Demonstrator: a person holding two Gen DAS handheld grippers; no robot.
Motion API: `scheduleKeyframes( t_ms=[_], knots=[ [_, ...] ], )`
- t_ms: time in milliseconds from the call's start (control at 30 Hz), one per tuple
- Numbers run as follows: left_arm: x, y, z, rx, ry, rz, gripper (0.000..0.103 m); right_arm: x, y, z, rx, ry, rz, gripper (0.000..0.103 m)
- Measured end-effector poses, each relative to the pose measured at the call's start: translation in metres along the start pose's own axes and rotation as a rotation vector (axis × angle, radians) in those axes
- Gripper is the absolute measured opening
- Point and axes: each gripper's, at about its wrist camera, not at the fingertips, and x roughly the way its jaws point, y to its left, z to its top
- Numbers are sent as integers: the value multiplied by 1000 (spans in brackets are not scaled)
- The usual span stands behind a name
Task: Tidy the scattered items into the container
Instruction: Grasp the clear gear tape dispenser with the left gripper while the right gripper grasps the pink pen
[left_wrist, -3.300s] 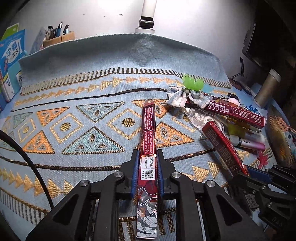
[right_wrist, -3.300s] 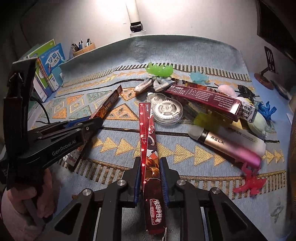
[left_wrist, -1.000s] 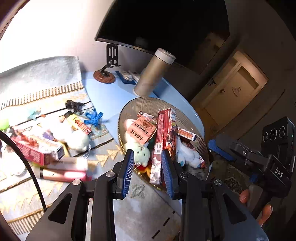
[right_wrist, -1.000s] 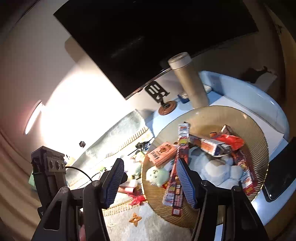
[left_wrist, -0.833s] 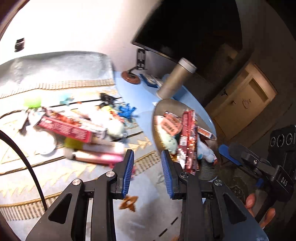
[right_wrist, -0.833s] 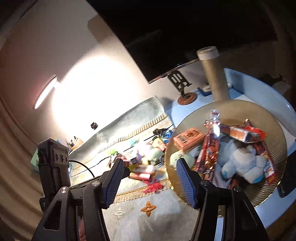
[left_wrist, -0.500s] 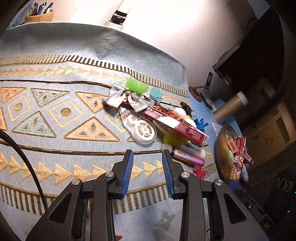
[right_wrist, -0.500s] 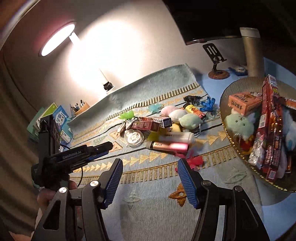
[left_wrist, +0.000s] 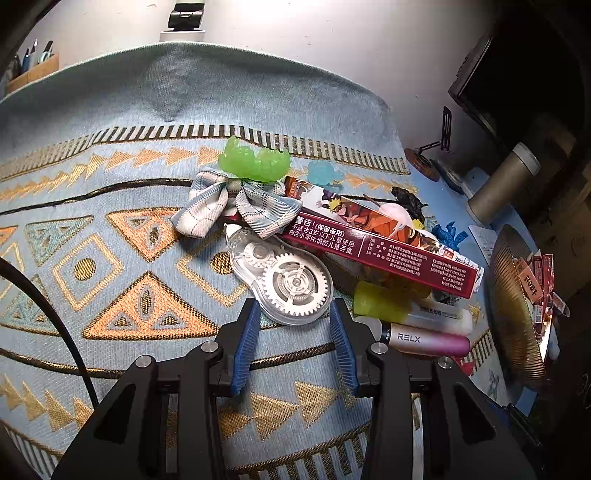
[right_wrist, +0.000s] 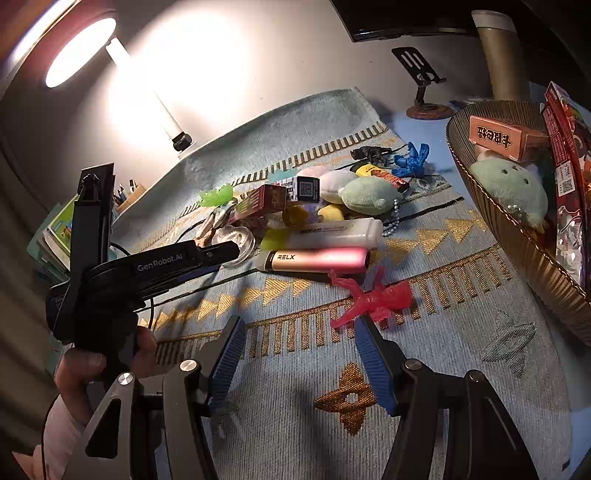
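Note:
My left gripper (left_wrist: 295, 310) hangs low over the patterned mat, its jaws opening. The near end of a clear correction-tape dispenser (left_wrist: 284, 277) lies between the fingertips, and the pads do not touch it. In the right wrist view the left gripper (right_wrist: 231, 251) reaches the same dispenser (right_wrist: 236, 236). My right gripper (right_wrist: 300, 328) is open with nothing in it, just short of a red plastic figure (right_wrist: 373, 299). The brown ribbed bowl (right_wrist: 517, 236) at the right holds packets, an orange box and plush toys.
A pink RELX device (right_wrist: 317, 258), a white highlighter (right_wrist: 332, 230), a dark red box (left_wrist: 380, 251), a checked bow (left_wrist: 236, 206), a green plush (right_wrist: 369, 195) and a blue figure (right_wrist: 412, 158) crowd the mat. A tumbler (left_wrist: 502, 184) and a phone stand (right_wrist: 424, 88) stand behind.
Both grippers swung from above the bowl back to the mat and came down. The long red packets they held earlier lie in the bowl. The left jaws have widened at the tape dispenser.

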Motion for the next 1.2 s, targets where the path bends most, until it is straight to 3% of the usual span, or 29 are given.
scheduleKeyframes(
  t_ms=[167,267,467,667,733,1000,1200],
  knots=[
    [3,-6,1,11,-25,37,45,0,-11,1,53,7,59,60],
    [6,-13,3,24,-23,19,66,0,-13,1,66,4,81,60],
    [14,-20,11,7,-57,169,68,0,-11,1,61,10,106,60],
    [28,-40,14,116,-45,325,68,3,-13,2,78,25,125,60],
    [26,-35,16,97,-49,303,58,3,-15,1,82,26,125,60],
    [-5,-8,-5,130,-26,240,58,2,-11,3,69,16,58,60],
    [-47,39,-23,82,-93,207,58,11,3,34,-30,-13,-165,60]
  ],
)
